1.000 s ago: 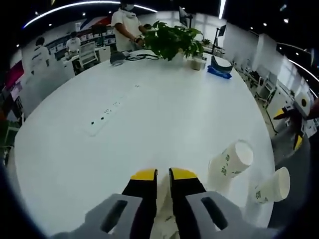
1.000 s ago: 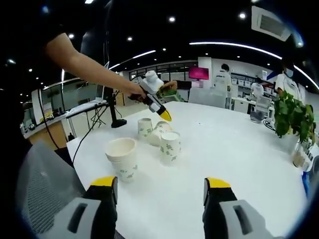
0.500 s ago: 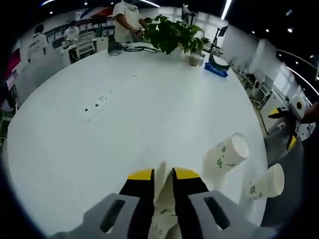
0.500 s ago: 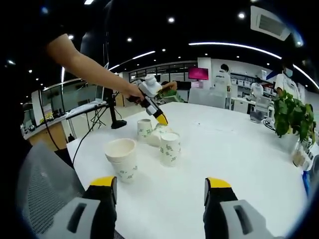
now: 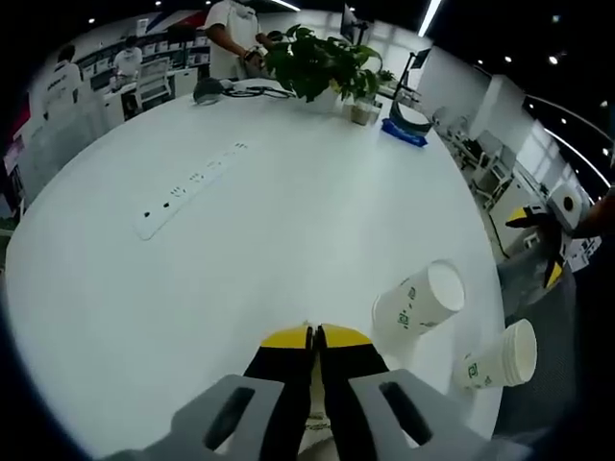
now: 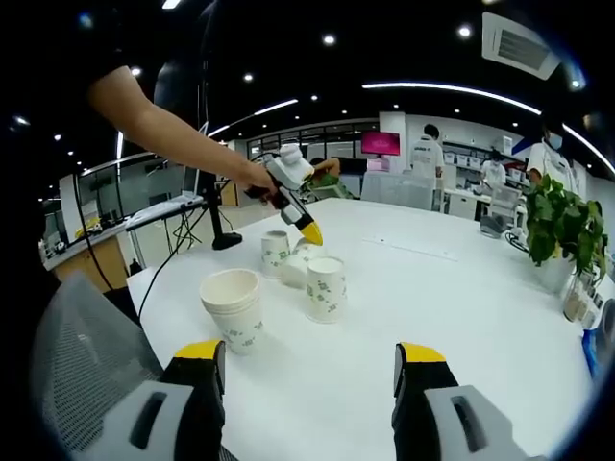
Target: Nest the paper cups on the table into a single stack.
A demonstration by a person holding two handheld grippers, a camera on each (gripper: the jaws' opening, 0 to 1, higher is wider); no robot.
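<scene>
in the right gripper view, stacked cups [image 6: 233,307] beside upright cup [image 6: 325,287]

White green-printed paper cups: a short stack [image 6: 233,307] and one single cup [image 6: 326,287] upright, two more [image 6: 284,257] behind it.

From my right gripper view, four paper cups sit grouped on the table [image 6: 461,317]: the stacked cups [image 6: 233,305] nearest and to the left, a single upright cup [image 6: 326,287] right of them, another upright cup [image 6: 276,253] farther back, and a tipped cup [image 6: 299,262] lying between those two. My left gripper [image 6: 309,230] hangs just above the tipped cup. In my left gripper view, a power strip [image 5: 187,184] lies far left and a potted plant [image 5: 322,63] stands at the table's far edge.
</scene>
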